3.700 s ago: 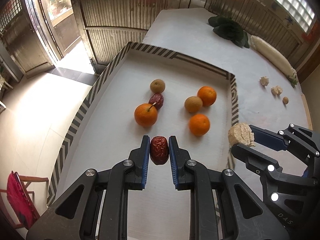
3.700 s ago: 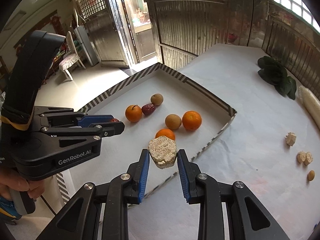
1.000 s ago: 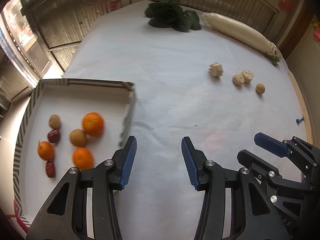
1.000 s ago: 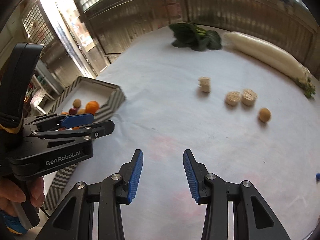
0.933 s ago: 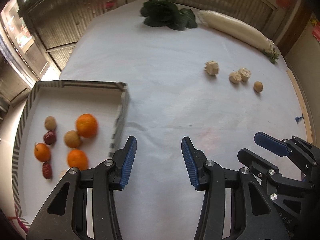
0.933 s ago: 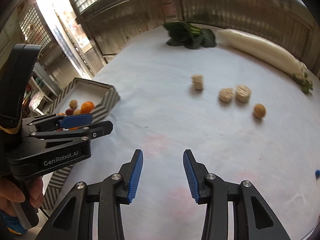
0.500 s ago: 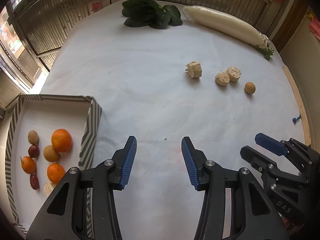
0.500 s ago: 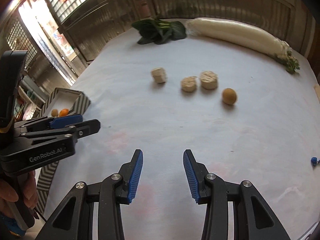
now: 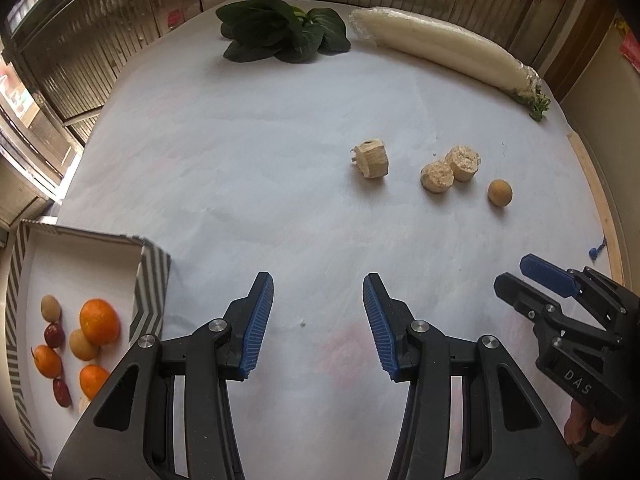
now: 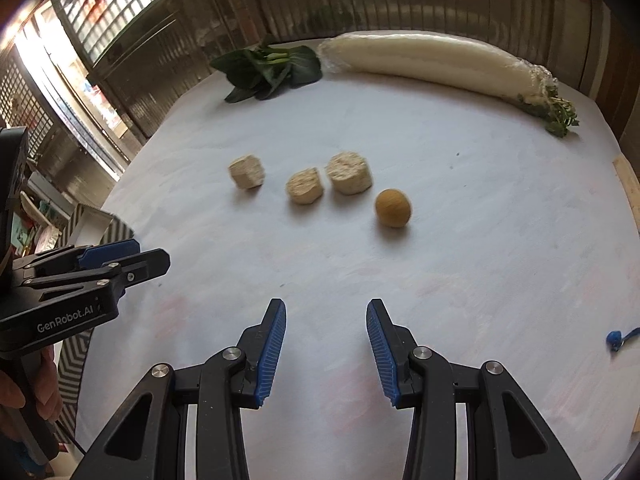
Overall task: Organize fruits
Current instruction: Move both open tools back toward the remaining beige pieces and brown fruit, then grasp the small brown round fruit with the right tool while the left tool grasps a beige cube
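My left gripper (image 9: 318, 280) is open and empty over bare white table. In the striped tray (image 9: 154, 280) at its lower left lie oranges (image 9: 99, 321), red dates (image 9: 54, 334) and small tan fruits (image 9: 51, 307). Ahead and to the right lie three beige chunks (image 9: 372, 159) and a round tan fruit (image 9: 500, 193). My right gripper (image 10: 326, 308) is also open and empty. The tan fruit (image 10: 393, 207) lies just ahead of it, slightly right, and the chunks (image 10: 304, 186) lie ahead to the left. Each gripper shows in the other's view: the right gripper (image 9: 532, 276) and the left gripper (image 10: 132, 256).
Dark leafy greens (image 9: 280, 36) and a long wrapped white radish (image 9: 440, 56) lie along the far edge. A small blue object (image 10: 614, 338) sits near the right edge. A wooden strip (image 9: 596, 200) borders the table on the right. A hand (image 10: 24, 392) holds the left gripper.
Earlier the left gripper held a red date and the right a beige chunk over the tray. Both are now empty and have swung right, away from the tray, towards the loose pieces.
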